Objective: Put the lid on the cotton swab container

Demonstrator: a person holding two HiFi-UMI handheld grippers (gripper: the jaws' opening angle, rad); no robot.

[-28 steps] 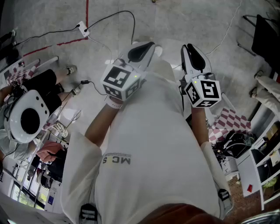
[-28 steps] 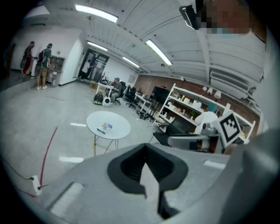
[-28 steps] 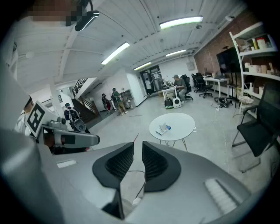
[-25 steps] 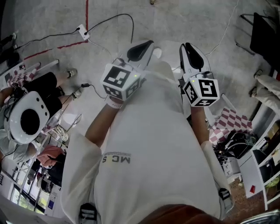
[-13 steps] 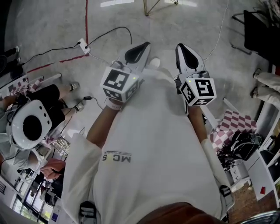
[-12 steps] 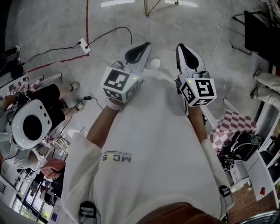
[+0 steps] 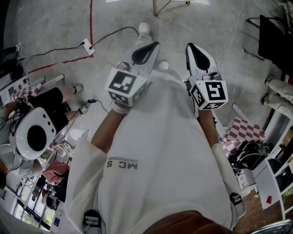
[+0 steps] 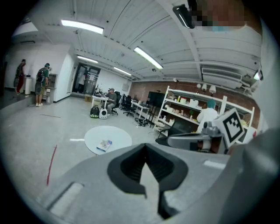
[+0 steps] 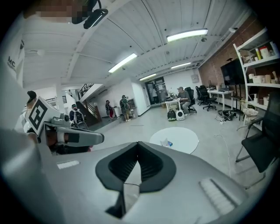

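Observation:
No cotton swab container or lid shows up close. A person in a white shirt holds both grippers at chest height, pointing forward over the floor. My left gripper (image 7: 146,48) is shut with nothing between its jaws, as the left gripper view (image 8: 146,169) shows. The right gripper (image 7: 194,50) is also shut and empty (image 9: 134,169). Far ahead stands a round white table (image 8: 117,136) with a small box (image 8: 104,145) on it. The same table (image 9: 181,140) and box (image 9: 165,142) appear in the right gripper view.
A power strip (image 7: 87,30) with a black cable lies on the grey floor by a red tape line (image 7: 90,13). A seated person (image 7: 46,98) is at the left. A checkered cloth (image 7: 242,132) and shelves (image 7: 279,173) are at the right.
Both grippers stay shut and close to the chest. The head view has shifted a little, and a white shoe now shows at the top of the floor.

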